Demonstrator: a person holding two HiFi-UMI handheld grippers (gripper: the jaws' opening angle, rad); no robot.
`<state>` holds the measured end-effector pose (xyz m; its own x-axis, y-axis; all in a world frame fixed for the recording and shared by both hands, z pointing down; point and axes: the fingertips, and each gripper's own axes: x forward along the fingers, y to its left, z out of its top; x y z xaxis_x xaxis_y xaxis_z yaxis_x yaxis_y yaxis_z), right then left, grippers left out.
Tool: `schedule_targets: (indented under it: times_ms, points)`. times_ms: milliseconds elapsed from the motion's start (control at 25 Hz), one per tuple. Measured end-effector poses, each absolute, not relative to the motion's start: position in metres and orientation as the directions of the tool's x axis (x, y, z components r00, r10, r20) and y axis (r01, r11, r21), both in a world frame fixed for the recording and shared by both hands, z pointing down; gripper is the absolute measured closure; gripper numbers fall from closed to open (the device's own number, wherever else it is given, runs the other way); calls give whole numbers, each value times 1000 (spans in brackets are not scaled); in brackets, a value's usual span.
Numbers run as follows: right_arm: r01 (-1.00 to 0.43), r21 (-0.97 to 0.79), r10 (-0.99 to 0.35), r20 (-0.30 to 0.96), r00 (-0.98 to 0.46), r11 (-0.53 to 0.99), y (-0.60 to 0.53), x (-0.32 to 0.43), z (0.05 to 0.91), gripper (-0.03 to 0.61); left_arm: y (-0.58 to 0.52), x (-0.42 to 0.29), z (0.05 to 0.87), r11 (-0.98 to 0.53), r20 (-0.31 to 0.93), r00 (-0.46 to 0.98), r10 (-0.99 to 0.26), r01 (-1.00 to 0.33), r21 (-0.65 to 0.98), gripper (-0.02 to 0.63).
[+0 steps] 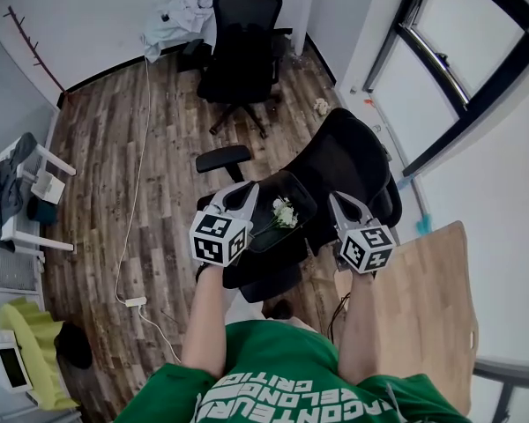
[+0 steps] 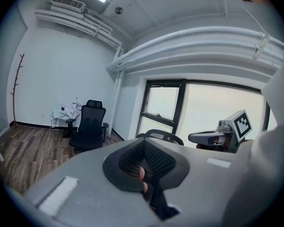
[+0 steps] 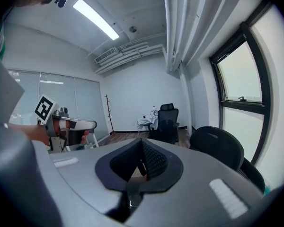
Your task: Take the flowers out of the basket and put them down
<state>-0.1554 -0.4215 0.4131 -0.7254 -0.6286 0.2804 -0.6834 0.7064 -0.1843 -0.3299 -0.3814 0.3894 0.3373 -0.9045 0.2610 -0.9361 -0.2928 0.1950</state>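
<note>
A small bunch of white flowers (image 1: 285,211) lies in a dark basket (image 1: 305,196) on the seat of a black office chair (image 1: 353,161) just in front of me. My left gripper (image 1: 248,189) hovers at the basket's left side, its jaws closed together with nothing between them. My right gripper (image 1: 338,199) hangs at the basket's right side, apart from it, jaws also together and empty. The left gripper view shows the right gripper (image 2: 192,137) over the chair's back (image 2: 162,135). The left gripper (image 3: 92,124) shows in the right gripper view. Neither gripper view shows the flowers.
A wooden table (image 1: 432,298) stands at my right. A second black office chair (image 1: 242,47) with clothes (image 1: 178,11) beside it stands by the far wall. A white side table (image 1: 22,214) is at left. A cable and power strip (image 1: 134,302) lie on the wood floor.
</note>
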Motion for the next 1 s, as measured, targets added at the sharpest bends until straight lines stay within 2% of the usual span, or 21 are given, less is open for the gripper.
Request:
schedule_targets:
  times_ms: [560, 1000]
  points:
    - [-711, -193, -620, 371, -691, 676, -468, -210, 449, 572, -439, -374, 436, -327, 318, 396, -862, -912, 249, 595]
    - [-770, -245, -642, 437, -630, 589, -486, -216, 492, 572, -474, -376, 485, -407, 389, 501, -773, -862, 301, 595]
